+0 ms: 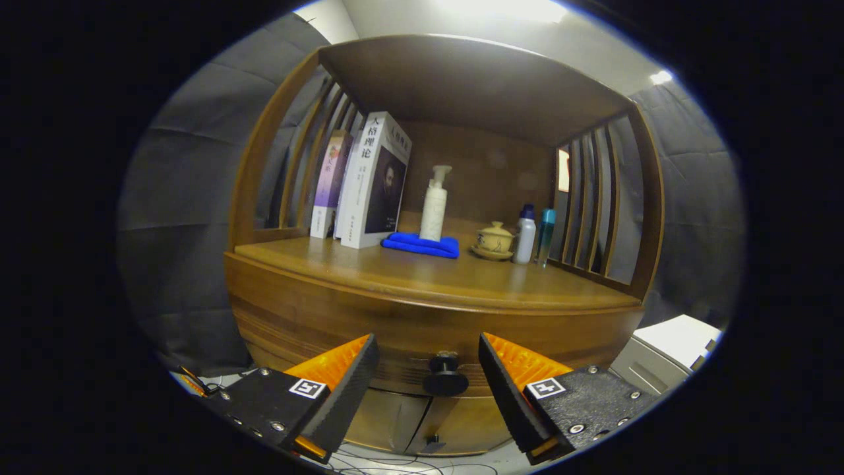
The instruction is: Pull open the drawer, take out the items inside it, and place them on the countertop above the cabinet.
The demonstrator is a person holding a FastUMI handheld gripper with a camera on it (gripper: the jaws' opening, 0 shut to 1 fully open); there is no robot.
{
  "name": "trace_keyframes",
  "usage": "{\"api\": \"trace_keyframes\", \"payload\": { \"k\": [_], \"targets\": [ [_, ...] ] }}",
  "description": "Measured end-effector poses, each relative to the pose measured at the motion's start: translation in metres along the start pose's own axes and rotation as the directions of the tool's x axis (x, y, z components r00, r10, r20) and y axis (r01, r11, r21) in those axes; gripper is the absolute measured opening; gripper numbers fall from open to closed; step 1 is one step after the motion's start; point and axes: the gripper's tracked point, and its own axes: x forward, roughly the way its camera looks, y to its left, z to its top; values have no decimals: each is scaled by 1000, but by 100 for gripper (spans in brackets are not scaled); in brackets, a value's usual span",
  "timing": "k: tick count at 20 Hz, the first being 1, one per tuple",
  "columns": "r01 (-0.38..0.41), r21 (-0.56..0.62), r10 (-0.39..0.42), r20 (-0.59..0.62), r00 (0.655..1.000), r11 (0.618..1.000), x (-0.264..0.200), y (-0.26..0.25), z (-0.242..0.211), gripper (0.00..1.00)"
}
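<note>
Closest to us, our claw (pixel 428 379) stands wide open and grips nothing, its two fingers spread to either side of the dark round knob (pixel 446 375) on the drawer (pixel 422 330). That knob sits almost squarely in the gap between the fingertips, just ahead of them and a touch nearer the right finger than the left, with neither finger touching it. We judge the coming move turns on exactly this: the knob's stem points straight out toward us, so we need only go forward a little and close on it, then pull back along that same line. We see the drawer front closed, so whatever lies inside is hidden from us. Above it runs the wooden surface (pixel 428 277), where books (pixel 369 185), a blue cloth (pixel 422 244), a pump bottle (pixel 435 204), a lidded cup (pixel 494 239) and two small bottles (pixel 534 234) stand toward the back, leaving the front strip bare.
</note>
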Motion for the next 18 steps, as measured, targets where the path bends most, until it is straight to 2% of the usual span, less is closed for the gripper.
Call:
{"api": "trace_keyframes", "payload": {
  "k": [4, 10, 14, 15, 17, 18],
  "targets": [
    [-9, 46, 11, -33, 999, 999, 13, 2, -20, 93],
    [-11, 108, 19, -73, 997, 994, 23, 4, -43, 85],
    [21, 80, -16, -68, 998, 997, 30, -6, -44, 70],
    [22, 91, -16, -64, 998, 996, 30, -8, -42, 61],
    [14, 136, -6, -66, 998, 991, 30, -7, -43, 52],
    [15, 144, -5, -70, 998, 989, 30, -7, -44, 51]
  ]
}}
